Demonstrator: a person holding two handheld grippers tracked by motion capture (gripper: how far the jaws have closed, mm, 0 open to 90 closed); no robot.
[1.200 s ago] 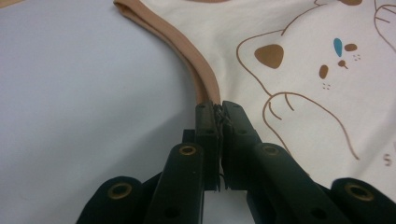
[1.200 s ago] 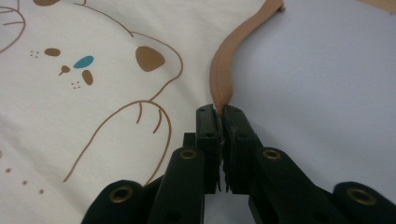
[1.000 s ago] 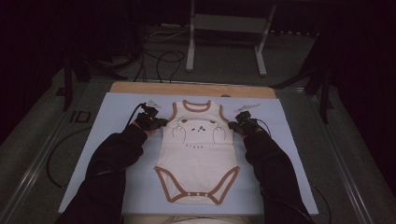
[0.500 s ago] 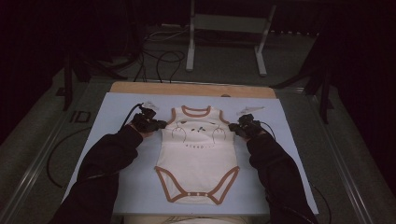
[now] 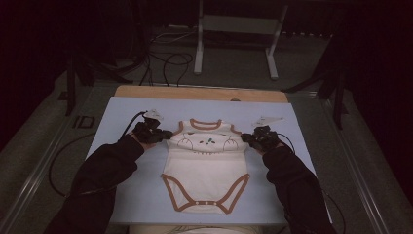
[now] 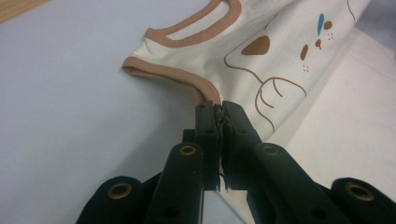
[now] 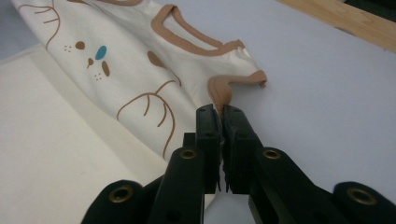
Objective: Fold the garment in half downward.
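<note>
Cream bodysuit point(image 5: 207, 165) with brown trim lies flat, front up.

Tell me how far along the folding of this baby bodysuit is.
Early. The bodysuit lies flat on the pale blue mat, its top already doubled down over the body, leaving a crease. In hand: left tongs and right tongs each clamp a brown-trimmed armhole edge. Left, probably: the sides and the snap end.

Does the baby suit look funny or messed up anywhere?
Yes. The bodysuit's top part is folded down over its middle, and the brown trim is bunched where the left gripper and right gripper pinch it.
</note>
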